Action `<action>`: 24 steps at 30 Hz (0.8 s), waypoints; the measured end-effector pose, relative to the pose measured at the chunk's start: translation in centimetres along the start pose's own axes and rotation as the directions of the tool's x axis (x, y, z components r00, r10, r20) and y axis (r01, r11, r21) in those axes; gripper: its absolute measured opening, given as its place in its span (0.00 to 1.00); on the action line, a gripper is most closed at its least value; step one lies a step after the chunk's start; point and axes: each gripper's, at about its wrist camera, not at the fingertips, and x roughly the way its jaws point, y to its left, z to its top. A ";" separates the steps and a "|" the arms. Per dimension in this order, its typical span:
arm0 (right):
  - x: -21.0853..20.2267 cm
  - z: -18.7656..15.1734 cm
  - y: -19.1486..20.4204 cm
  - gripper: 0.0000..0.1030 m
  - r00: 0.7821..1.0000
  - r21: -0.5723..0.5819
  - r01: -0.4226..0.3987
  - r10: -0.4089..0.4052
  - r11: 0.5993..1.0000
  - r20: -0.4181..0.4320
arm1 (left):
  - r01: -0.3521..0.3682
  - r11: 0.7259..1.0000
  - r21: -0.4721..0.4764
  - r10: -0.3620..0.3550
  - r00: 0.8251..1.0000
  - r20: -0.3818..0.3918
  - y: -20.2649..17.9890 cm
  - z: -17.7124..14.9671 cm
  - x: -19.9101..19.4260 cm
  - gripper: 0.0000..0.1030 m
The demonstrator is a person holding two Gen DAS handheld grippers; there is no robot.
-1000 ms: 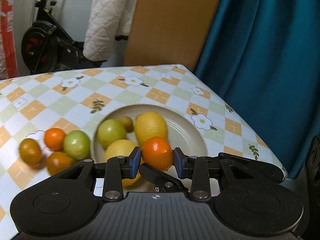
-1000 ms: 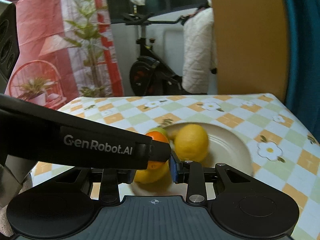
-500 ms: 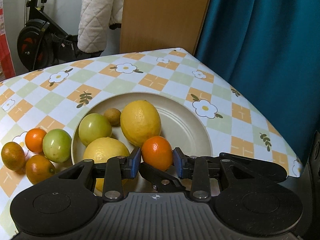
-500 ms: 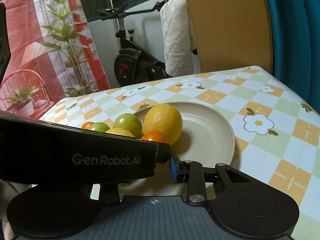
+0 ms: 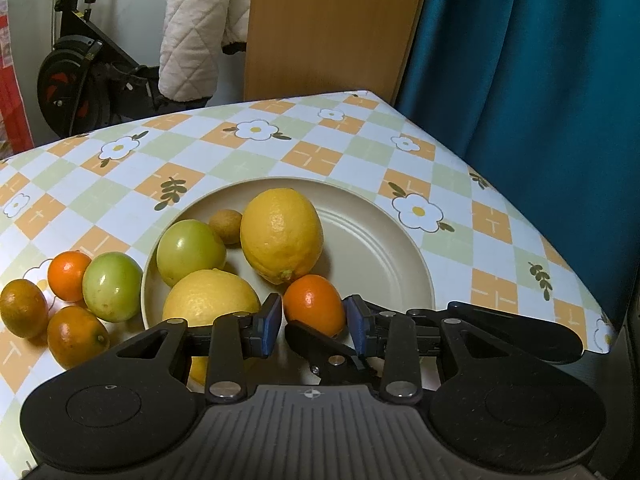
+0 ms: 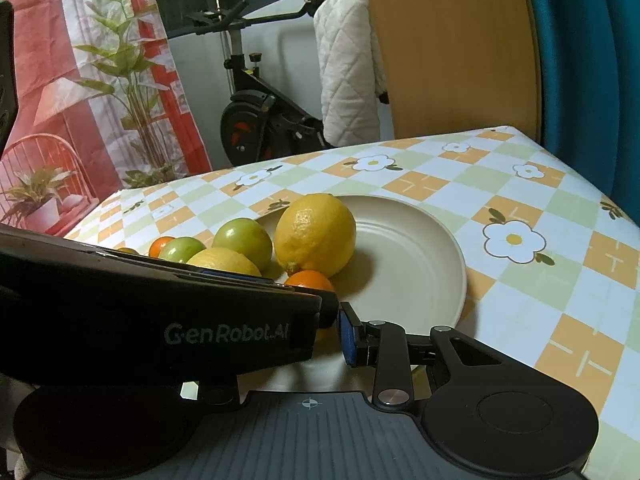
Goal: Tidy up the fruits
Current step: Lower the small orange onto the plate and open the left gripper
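Observation:
A small orange (image 5: 314,310) sits low over the near rim of the beige plate (image 5: 372,256), and my left gripper (image 5: 313,325) is shut on it with both blue pads. On the plate lie two lemons (image 5: 282,234) (image 5: 210,300), a green fruit (image 5: 190,246) and a small brown one (image 5: 226,221). Left of the plate, on the cloth, are another green fruit (image 5: 112,286) and three oranges (image 5: 68,276). My right gripper (image 6: 316,334) points at the same spot. Only its right pad (image 6: 348,338) shows, because the left gripper's body (image 6: 160,320) hides the rest. Its jaws stand narrow.
The table with the checked floral cloth (image 5: 320,156) ends close on the right, in front of a teal curtain (image 5: 540,80). Beyond the far edge stand a wooden panel (image 5: 328,24) and an exercise bike (image 6: 260,112). The plate's right half (image 6: 408,264) is bare.
Both grippers came down slightly toward the plate, then held still. The orange stayed between the left pads throughout.

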 end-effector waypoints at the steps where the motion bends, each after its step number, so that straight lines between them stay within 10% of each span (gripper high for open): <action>1: -0.1 0.0 0.1 0.31 1.000 0.000 0.004 -0.004 1.000 0.003 | 0.004 1.000 -0.004 -0.004 1.000 0.005 0.1 0.0 -0.2 0.38; 24: -2.9 -0.2 3.3 0.33 0.999 -0.103 0.045 -0.044 0.994 0.010 | -0.020 0.998 -0.064 0.028 0.991 0.132 2.4 -1.5 -5.0 0.41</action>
